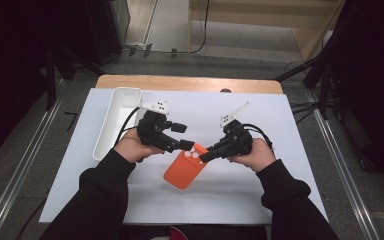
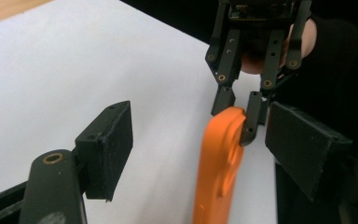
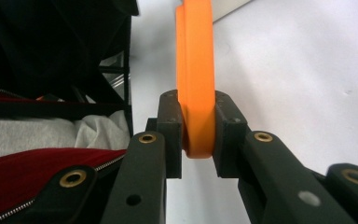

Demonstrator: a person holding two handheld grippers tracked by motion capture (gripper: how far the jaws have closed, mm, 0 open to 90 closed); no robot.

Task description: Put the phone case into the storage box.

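An orange phone case (image 1: 182,170) is held tilted over the white sheet, its top end with the white cut-outs raised. My right gripper (image 1: 205,156) is shut on that top corner; in the right gripper view its pads (image 3: 226,135) squeeze the case's edge (image 3: 196,70) from both sides. My left gripper (image 1: 182,136) stands open just left of that end. In the left gripper view the case (image 2: 216,168) rises edge-on between the wide-apart jaws of the left gripper (image 2: 205,140), touching neither pad, and the right gripper (image 2: 237,109) pinches its tip from beyond.
A long white tray (image 1: 117,115) lies at the sheet's far left, right behind the left hand. The white sheet (image 1: 260,200) covers a wooden table (image 1: 190,82). Dark stand legs (image 1: 325,85) flank the table. Red and white cloth (image 3: 37,172) shows below the table edge.
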